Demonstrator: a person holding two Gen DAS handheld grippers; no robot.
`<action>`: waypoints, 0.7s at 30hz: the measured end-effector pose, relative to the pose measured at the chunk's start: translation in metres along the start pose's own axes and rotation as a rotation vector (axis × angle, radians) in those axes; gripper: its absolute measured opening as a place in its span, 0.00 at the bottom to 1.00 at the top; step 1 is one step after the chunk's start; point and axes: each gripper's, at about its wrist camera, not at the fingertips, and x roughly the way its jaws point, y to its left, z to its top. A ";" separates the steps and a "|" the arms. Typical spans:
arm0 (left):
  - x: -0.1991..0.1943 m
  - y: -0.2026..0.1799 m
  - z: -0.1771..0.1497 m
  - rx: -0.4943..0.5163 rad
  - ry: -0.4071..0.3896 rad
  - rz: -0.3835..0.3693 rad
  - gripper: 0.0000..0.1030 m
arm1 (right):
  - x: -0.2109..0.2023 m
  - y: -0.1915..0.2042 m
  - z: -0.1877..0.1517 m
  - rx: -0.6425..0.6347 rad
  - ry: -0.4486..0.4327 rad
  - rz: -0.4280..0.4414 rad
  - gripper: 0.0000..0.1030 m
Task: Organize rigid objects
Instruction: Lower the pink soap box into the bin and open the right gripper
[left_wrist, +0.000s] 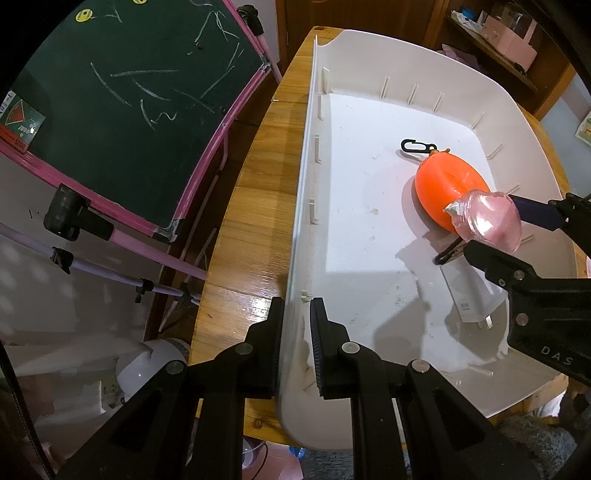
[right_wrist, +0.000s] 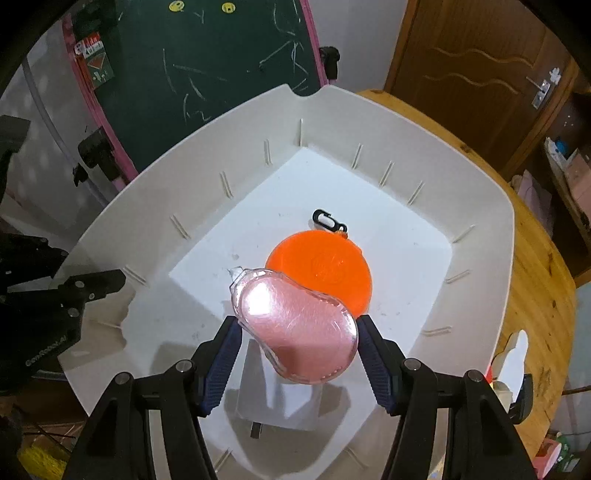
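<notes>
A white plastic bin (left_wrist: 369, 55) (right_wrist: 480, 206) sits on a wooden table. Inside lie an orange round case (left_wrist: 443, 184) (right_wrist: 325, 264) with a black clip (left_wrist: 415, 146) (right_wrist: 327, 219), and a white charger (left_wrist: 472, 295) (right_wrist: 280, 406). My right gripper (right_wrist: 295, 339) is shut on a pink clear-shelled correction tape (right_wrist: 295, 325) (left_wrist: 487, 218), holding it above the bin floor, over the charger and the orange case's near edge. My left gripper (left_wrist: 295, 314) is shut on the bin's left wall, one finger outside, one inside.
A green chalkboard with a pink frame (left_wrist: 129, 110) (right_wrist: 203, 55) stands left of the table. The wooden table (left_wrist: 251, 184) (right_wrist: 535, 277) shows around the bin. A wooden door (right_wrist: 472, 74) is at the back right. Shelves with boxes (left_wrist: 509, 44) stand far right.
</notes>
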 end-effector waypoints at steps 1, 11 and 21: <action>0.000 0.000 0.000 0.000 0.000 0.000 0.14 | 0.001 0.000 0.000 -0.001 0.004 0.001 0.62; 0.000 0.001 0.001 0.001 0.004 0.006 0.14 | 0.001 -0.006 -0.003 0.042 0.021 0.040 0.66; 0.000 0.000 0.002 0.000 0.005 0.007 0.14 | -0.022 -0.010 -0.005 0.064 -0.054 0.035 0.76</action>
